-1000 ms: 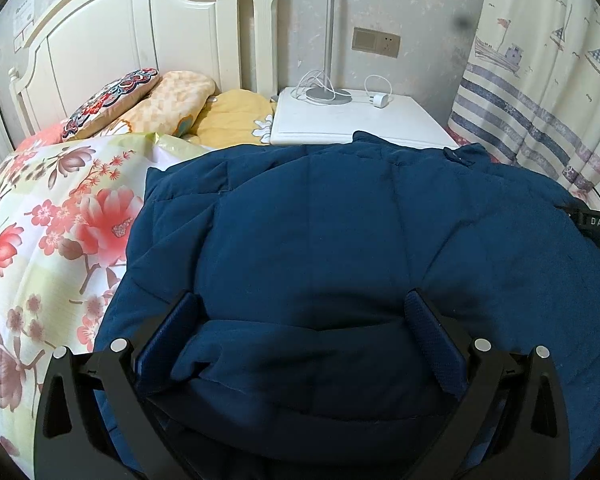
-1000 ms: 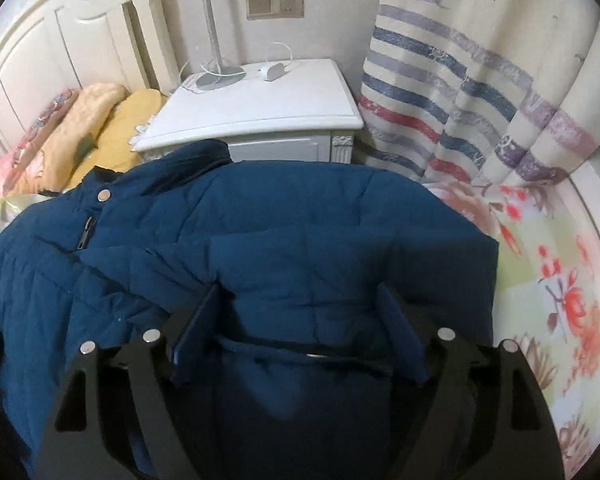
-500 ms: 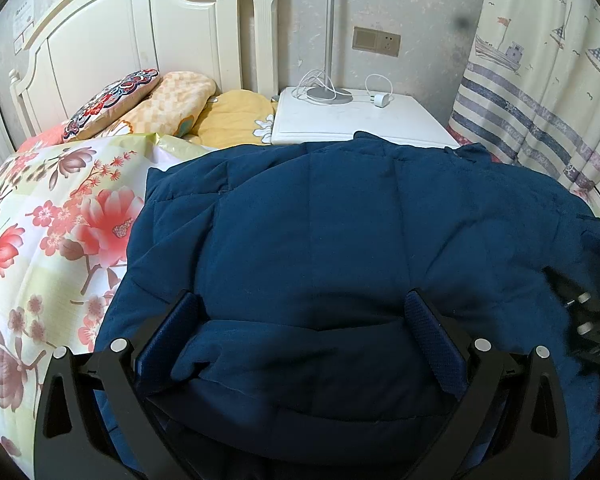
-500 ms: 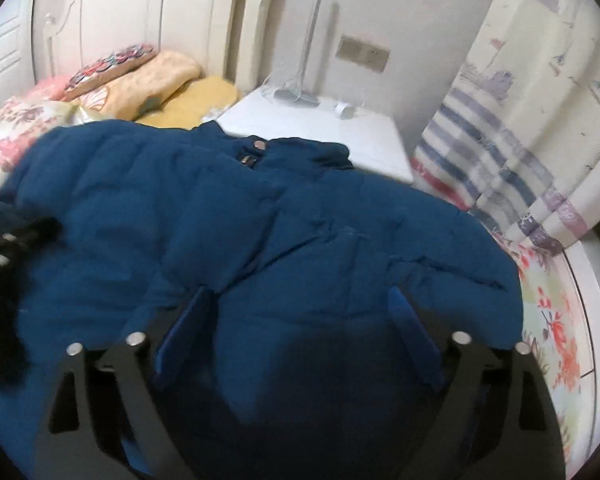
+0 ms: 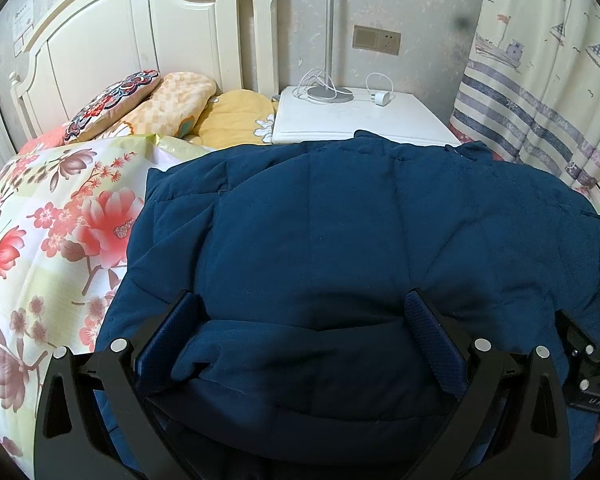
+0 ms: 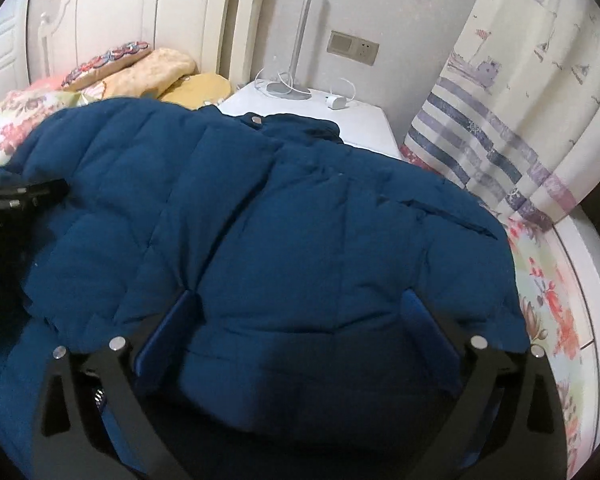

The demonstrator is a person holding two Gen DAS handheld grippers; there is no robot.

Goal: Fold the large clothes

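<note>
A large dark blue padded jacket lies spread on the flowered bedspread, collar toward the nightstand. My left gripper is wide open, its jaws straddling a thick fold at the jacket's near edge. My right gripper is also wide open over the near part of the jacket, with padded cloth bulging between its jaws. The right gripper's body shows at the lower right of the left wrist view. The left gripper's body shows at the left edge of the right wrist view.
A white nightstand with a lamp base and charger stands beyond the jacket. Pillows lie against the white headboard. A striped curtain hangs at the right. The bed's right edge is close.
The right gripper swung left and came down over the jacket beside the left gripper. The jacket's right side now lies folded over toward the middle. The left gripper has stayed put.
</note>
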